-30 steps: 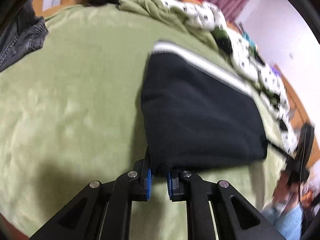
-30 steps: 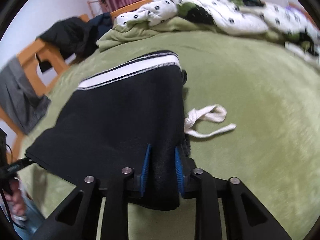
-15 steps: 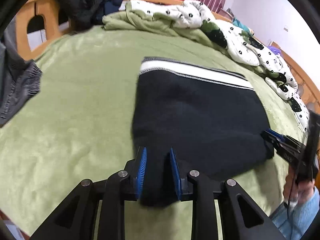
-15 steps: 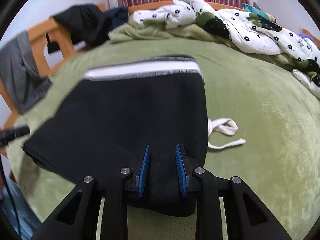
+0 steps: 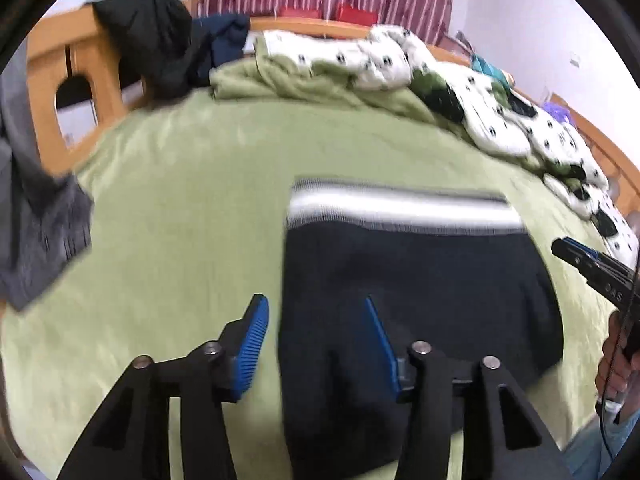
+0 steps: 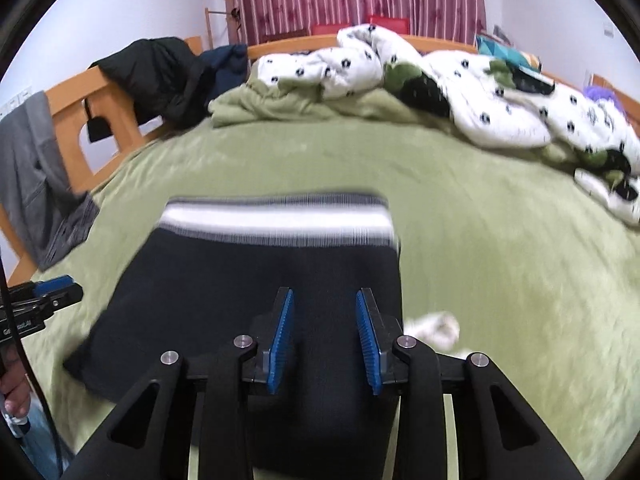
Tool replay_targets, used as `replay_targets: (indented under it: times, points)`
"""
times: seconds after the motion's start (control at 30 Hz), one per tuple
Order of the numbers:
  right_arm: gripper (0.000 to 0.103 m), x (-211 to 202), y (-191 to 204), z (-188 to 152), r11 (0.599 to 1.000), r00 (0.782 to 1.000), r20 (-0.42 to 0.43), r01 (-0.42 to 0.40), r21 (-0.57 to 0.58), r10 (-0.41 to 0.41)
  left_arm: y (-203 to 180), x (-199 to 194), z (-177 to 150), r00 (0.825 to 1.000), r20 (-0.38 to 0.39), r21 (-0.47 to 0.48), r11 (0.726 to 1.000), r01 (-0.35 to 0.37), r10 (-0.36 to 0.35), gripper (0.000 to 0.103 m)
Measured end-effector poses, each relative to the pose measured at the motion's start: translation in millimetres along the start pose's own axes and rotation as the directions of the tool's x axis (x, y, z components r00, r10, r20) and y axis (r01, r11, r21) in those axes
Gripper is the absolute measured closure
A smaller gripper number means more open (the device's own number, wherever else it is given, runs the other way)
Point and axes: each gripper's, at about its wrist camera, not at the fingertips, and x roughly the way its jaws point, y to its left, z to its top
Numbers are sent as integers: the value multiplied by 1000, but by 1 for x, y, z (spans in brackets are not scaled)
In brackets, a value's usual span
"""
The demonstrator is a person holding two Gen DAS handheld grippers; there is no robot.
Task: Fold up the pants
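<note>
Black knit pants (image 5: 420, 280) folded flat, fuzzy green blanket (image 5: 180, 220); both grippers seemingly released.

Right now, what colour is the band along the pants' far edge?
White, edged with grey, on black pants; the right wrist view shows it best.

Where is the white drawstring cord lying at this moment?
In the right wrist view, the white drawstring cord lies on the green fleece blanket, just right of the folded black pants and beside the right claw.
</note>
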Motion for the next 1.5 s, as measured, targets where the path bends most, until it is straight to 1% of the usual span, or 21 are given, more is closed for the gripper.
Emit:
replay_targets:
  times: [0.07, 0.1, 0.17, 0.2, 0.27, 0.33, 0.37, 0.4, 0.47, 0.5, 0.6, 0.7, 0.73, 0.8, 0.9, 1.07, 1.2, 1.3, 1.37, 1.43, 1.5]
  points:
    - [55, 3, 3, 20, 1000, 999, 47, -4, -5, 4, 4, 5, 24, 999, 28, -16, 1000, 15, -15, 46]
    - [42, 5, 3, 26, 1000, 997, 74, 9, -3, -8, 7, 8, 32, 999, 36, -28, 999, 24, -22, 43]
    - [41, 14, -1, 28, 999, 995, 98, 31, 19, -33, 17, 22, 37, 998, 43, -71, 996, 49, -46, 41]
    - [41, 25, -7, 23, 999, 996, 79, 32, 44, -36, 20, 29, 35, 998, 32, -88, 995, 50, -47, 41]
    - [42, 50, -18, 8, 997, 1000, 13, 21, 75, -22, 27, 53, 25, 998, -13, -122, 990, 64, -66, 42]
    - [60, 77, -24, -7, 996, 996, -80, 50, 69, -44, 25, 81, 17, 991, -110, -123, 991, 57, -70, 43]
    - [64, 86, -22, -11, 996, 992, -101, 78, 30, -74, 21, 92, 17, 988, -138, -108, 993, 52, -67, 47]
    - [64, 86, -18, -10, 996, 993, -78, 88, -25, -90, 19, 95, 19, 989, -134, -98, 994, 46, -59, 53]
    - [69, 81, -14, -1, 995, 995, -56, 78, -54, -81, 10, 93, 26, 996, -77, -65, 997, 46, -51, 53]
    - [73, 78, -16, 7, 998, 998, -33, 57, -32, -58, 5, 91, 31, 997, -56, -47, 997, 54, -56, 53]
    - [73, 84, -25, 27, 999, 1000, -20, 17, 32, -16, -11, 99, 48, 999, -25, -3, 999, 45, -45, 52]
    - [76, 111, -25, 32, 999, 997, -75, 32, 5, -31, -29, 127, 55, 998, -64, 57, 998, 3, 0, 52]
    - [77, 121, -24, 29, 999, 994, -98, 42, -13, -43, -31, 142, 52, 996, -88, 73, 997, -24, 30, 49]
    - [77, 125, -25, 25, 999, 996, -82, 45, -15, -46, -28, 151, 49, 995, -103, 37, 999, -7, 11, 45]
    - [77, 127, -26, 24, 999, 995, -87, 43, -17, -44, -20, 149, 50, 994, -109, 3, 1000, 13, -12, 42]
    - [77, 130, -27, 23, 999, 995, -84, 43, -14, -44, -21, 148, 49, 994, -110, -3, 1000, 2, -2, 39]
    - [77, 111, -29, 22, 1000, 996, -89, 26, 16, -25, -20, 134, 43, 991, -135, 2, 1000, 10, -10, 39]
    - [77, 92, -31, 7, 1000, 996, -89, 8, 18, -6, -18, 124, 29, 984, -176, 33, 999, 32, -25, 39]
    - [77, 92, -27, -3, 999, 992, -124, 34, -28, -38, -20, 124, 14, 973, -229, 66, 997, 41, -25, 37]
    - [78, 86, -19, -9, 995, 990, -118, 67, -76, -76, -21, 116, 3, 974, -226, 72, 997, 33, -16, 37]
    - [78, 78, -21, -11, 998, 988, -143, 58, -35, -62, -21, 104, -3, 972, -234, 60, 997, 38, -23, 38]
